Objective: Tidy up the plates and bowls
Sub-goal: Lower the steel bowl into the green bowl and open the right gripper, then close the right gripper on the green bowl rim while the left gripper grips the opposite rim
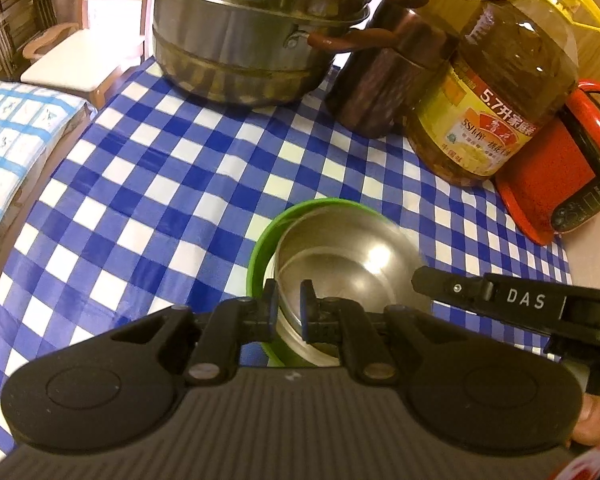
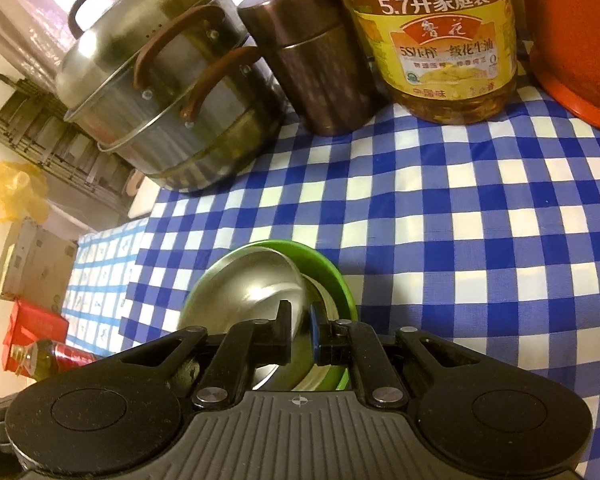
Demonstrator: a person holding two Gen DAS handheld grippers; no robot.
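Observation:
A steel bowl (image 1: 352, 256) sits inside a green bowl (image 1: 260, 248) on the blue checked tablecloth (image 1: 160, 184). My left gripper (image 1: 289, 308) is shut on the steel bowl's near left rim. The right gripper (image 1: 424, 278) comes in from the right and reaches the bowl's right rim. In the right wrist view, the right gripper (image 2: 300, 332) is shut on the rim of the steel bowl (image 2: 252, 284), which looks tilted inside the green bowl (image 2: 340, 276). More steel shows beneath it; I cannot tell whether that is a second bowl.
Along the back stand a stacked steel steamer pot (image 1: 240, 40), a brown canister (image 1: 388, 80), a large oil bottle (image 1: 500, 92) and a red appliance (image 1: 560, 160). The table edge runs at the left, with a light checked cloth (image 1: 16, 140) and a chair seat (image 1: 72, 64) beyond.

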